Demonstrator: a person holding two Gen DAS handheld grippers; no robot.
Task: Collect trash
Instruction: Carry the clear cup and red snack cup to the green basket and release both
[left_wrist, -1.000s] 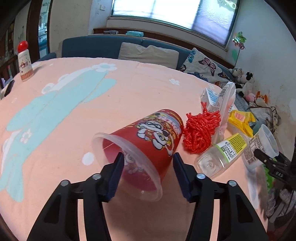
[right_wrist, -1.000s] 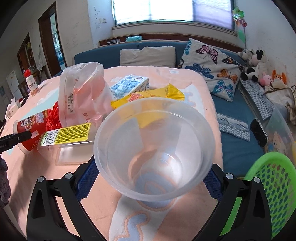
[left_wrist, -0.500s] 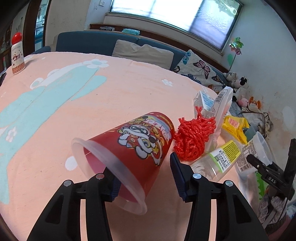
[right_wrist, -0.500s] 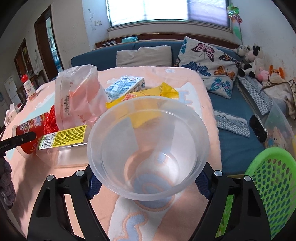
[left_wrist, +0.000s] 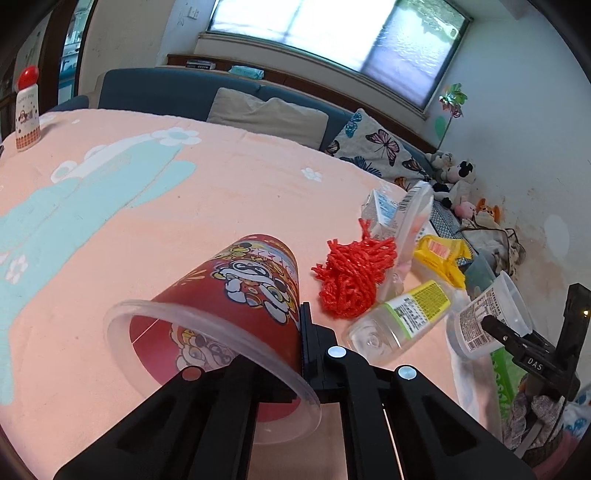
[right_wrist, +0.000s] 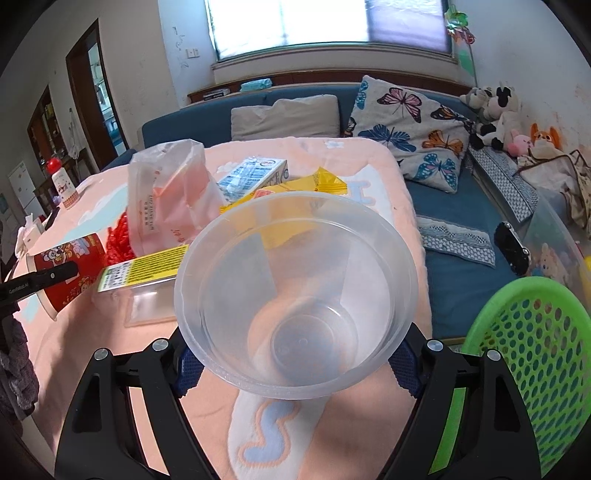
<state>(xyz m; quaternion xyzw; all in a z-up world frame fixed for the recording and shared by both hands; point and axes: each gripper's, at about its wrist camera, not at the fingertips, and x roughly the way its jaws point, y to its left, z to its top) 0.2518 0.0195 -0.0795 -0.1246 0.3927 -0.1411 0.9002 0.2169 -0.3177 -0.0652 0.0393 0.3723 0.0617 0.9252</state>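
Trash lay on the pink worktop (left_wrist: 147, 206). The left gripper (left_wrist: 266, 354) had its jaws clamped on the red cup (left_wrist: 236, 295), low in the frame. The right gripper (right_wrist: 295, 362) squeezed the clear cup (right_wrist: 295, 291). Thin, slippery cups might pop out or crush.

A peach blanket (left_wrist: 229, 192) carries red netting (left_wrist: 351, 277) and a clear bottle (left_wrist: 399, 317).
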